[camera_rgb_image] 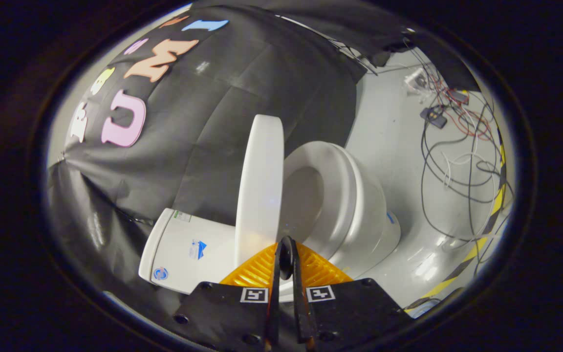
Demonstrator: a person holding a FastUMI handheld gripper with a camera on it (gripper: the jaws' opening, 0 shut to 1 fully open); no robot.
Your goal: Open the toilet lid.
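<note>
A grey floor (399, 146) strewn with cables (457, 146) (black cloth wall behind) holds the toilet (355, 205). The gripper (287, 249) is rolled sideways, its fingers pressed almost together and gripping nothing, just below the lid (259, 186). The lid stands raised, edge-on to the fingers, between tank (188, 249) and bowl.

no wording can be read anywhere. a small blue-and-white sticker (197, 250) and a round blue-and-red sticker (160, 273) are seen on the white ceramic toilet tank (184, 259), with a small green-edged label (182, 215) near the tank's top edge; their print is too small to be made out. a small blue mark (389, 218) is seen on the white toilet bowl (359, 215), unreadable. two square black-and-white coded markers (254, 295) (320, 293) are carried on the black plates of the tool (286, 259), whose fingers are closed together.
</note>
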